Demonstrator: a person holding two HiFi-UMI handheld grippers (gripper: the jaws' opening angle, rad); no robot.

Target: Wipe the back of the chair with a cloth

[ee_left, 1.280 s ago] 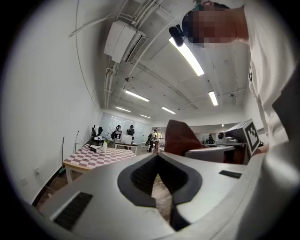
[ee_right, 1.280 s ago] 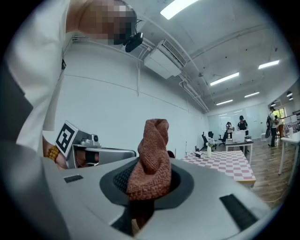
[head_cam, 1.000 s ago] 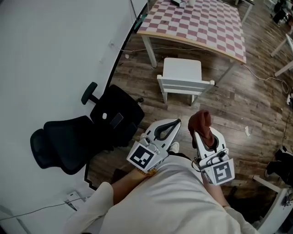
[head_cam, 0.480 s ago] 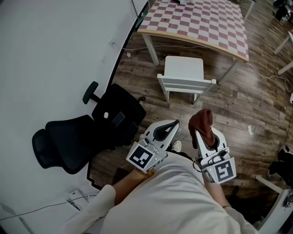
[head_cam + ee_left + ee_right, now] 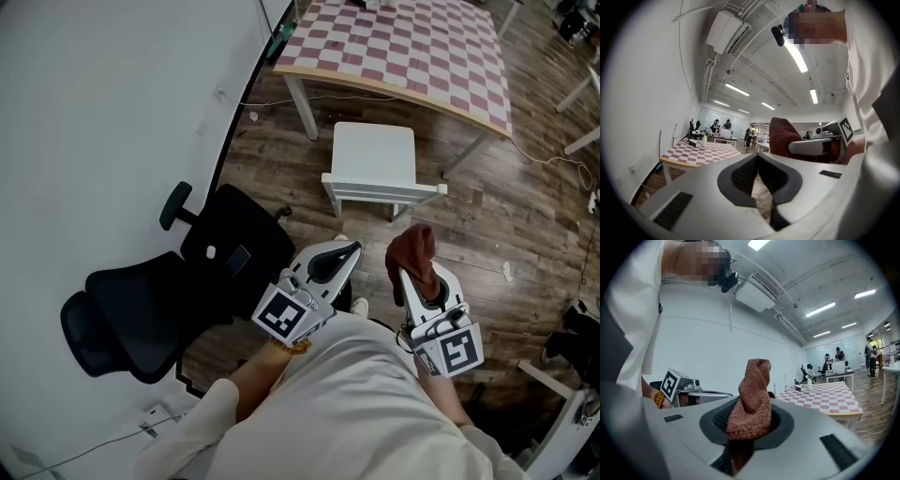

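I have the rust-red cloth (image 5: 412,251) clamped in my right hand-held gripper (image 5: 410,274). It sticks up bunched from between the jaws, above the wooden floor (image 5: 525,216) and apart from the white chair (image 5: 374,159). That chair stands on the floor with its back toward me, near the edge of the checkered tabletop (image 5: 412,47). My left hand-held gripper (image 5: 349,249) is closed on nothing, just beside the right one. A black office chair (image 5: 159,300) sits further left.
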